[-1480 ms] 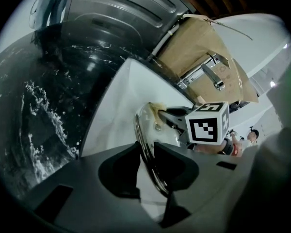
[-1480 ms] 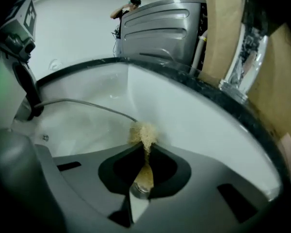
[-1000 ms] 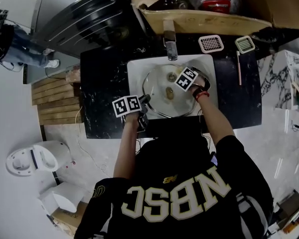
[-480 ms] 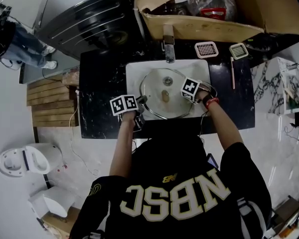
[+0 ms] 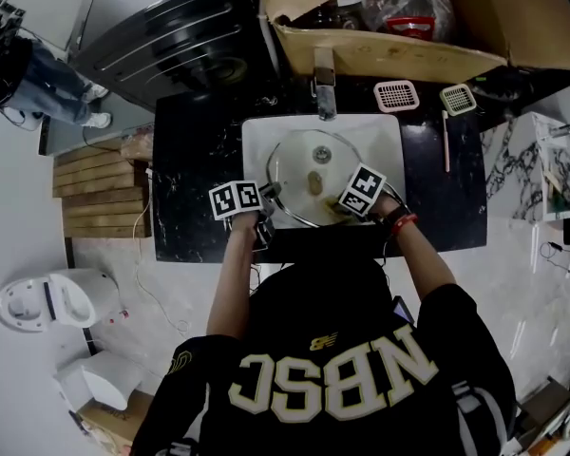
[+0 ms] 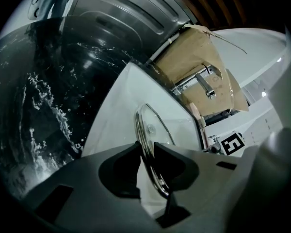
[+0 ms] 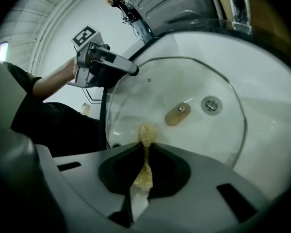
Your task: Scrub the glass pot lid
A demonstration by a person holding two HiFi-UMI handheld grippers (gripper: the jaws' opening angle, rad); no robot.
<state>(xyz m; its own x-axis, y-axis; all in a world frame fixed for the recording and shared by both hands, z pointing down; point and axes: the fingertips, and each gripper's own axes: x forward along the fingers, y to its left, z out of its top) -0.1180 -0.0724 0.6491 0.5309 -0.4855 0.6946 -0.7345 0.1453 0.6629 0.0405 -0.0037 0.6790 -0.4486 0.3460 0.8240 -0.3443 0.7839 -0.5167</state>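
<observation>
Pinching the steel rim of the round glass pot lid (image 5: 309,160), the left claw (image 6: 146,152) holds it in the white rectangular sink (image 5: 385,131) of the black marbled table (image 5: 190,160); the right claw (image 7: 145,147) squeezes a tan fibrous scrub pad (image 7: 146,132) against the lid's near edge.

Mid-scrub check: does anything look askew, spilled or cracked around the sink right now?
Nothing stands out. The glass lid sits in the white sink, its rim clamped in the left tongs, while the right tongs pinch a tan scrub pad at the lid's near edge. No spill or crack shows.
</observation>
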